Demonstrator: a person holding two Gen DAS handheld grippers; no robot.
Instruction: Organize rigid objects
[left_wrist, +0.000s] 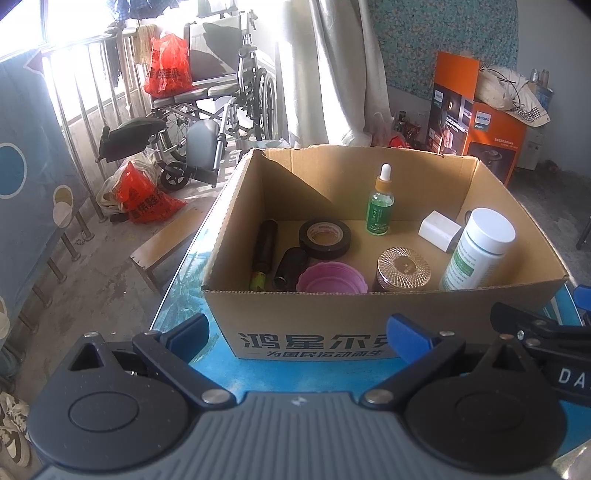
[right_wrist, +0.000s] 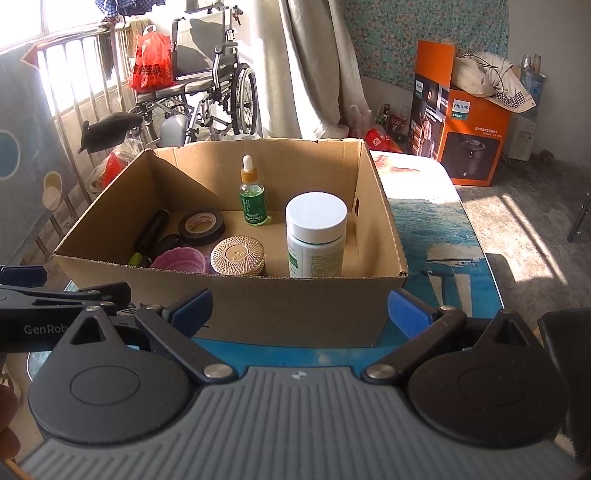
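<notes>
An open cardboard box (left_wrist: 369, 317) (right_wrist: 295, 306) stands on the blue table. Inside it are a green dropper bottle (left_wrist: 380, 206) (right_wrist: 253, 203), a white-capped bottle (left_wrist: 478, 249) (right_wrist: 316, 236), a roll of black tape (left_wrist: 325, 238) (right_wrist: 201, 227), a gold-lidded jar (left_wrist: 402, 269) (right_wrist: 238, 256), a pink cup (left_wrist: 330, 277) (right_wrist: 179, 260), a white block (left_wrist: 439, 230) and dark tubes (left_wrist: 266, 243). My left gripper (left_wrist: 299, 336) is open in front of the box's near wall, holding nothing. My right gripper (right_wrist: 301, 308) is open too, before the same wall.
The blue table (right_wrist: 443, 229) extends to the right of the box. A wheelchair (left_wrist: 221, 103), red bags (left_wrist: 147, 195) and a railing stand at the back left. An orange carton (right_wrist: 465, 140) sits on the floor at the back right. A wooden bench (left_wrist: 166, 240) lies left of the table.
</notes>
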